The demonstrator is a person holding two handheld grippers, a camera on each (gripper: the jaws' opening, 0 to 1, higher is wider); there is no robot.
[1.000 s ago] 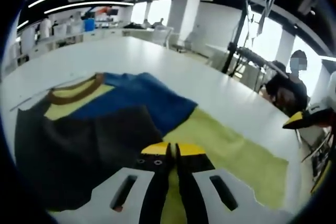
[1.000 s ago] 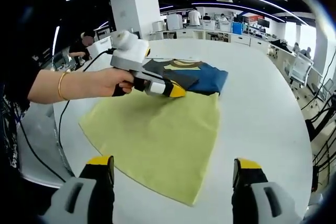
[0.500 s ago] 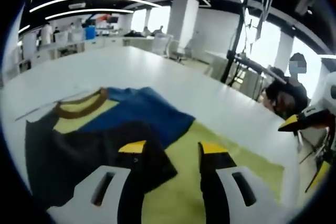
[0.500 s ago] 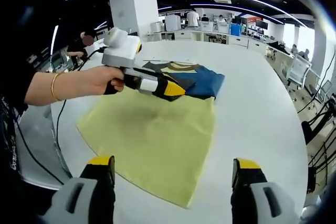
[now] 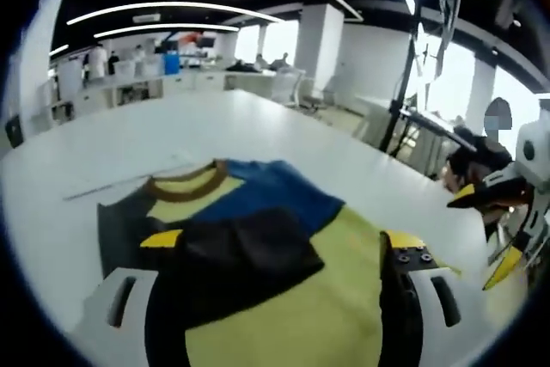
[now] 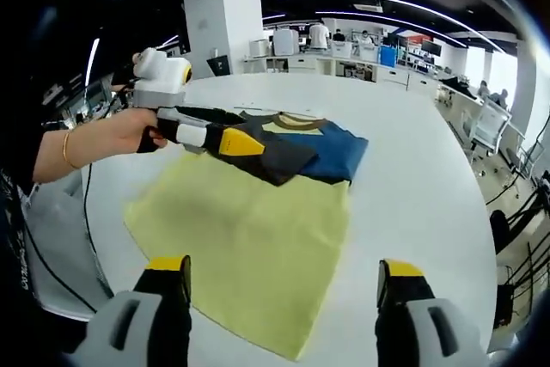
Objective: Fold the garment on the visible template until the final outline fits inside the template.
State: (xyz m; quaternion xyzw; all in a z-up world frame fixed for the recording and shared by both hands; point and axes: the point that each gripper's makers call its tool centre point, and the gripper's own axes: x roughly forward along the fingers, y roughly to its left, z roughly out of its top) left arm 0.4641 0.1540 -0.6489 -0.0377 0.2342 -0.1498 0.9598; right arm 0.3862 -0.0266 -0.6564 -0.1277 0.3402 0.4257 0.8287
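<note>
Yellow-green fabric of the garment is lying spread on the white table, its long axis running from the edge near the right gripper away toward the far end, where the brown-trimmed collar is pointing. Over the far half, blue and black portions are lying folded, the black flap sitting on top of the yellow-green body and the blue part lying just beyond it. In the left gripper view the collar is facing away from the camera, and the hem end is running under the jaws.

Left gripper is hovering above the black flap with its jaws spread wide, grasping nothing; in the right gripper view a person's hand with a gold bracelet is holding it over the garment's far half. Right gripper is also gaping wide and empty, hanging above the near hem.
</note>
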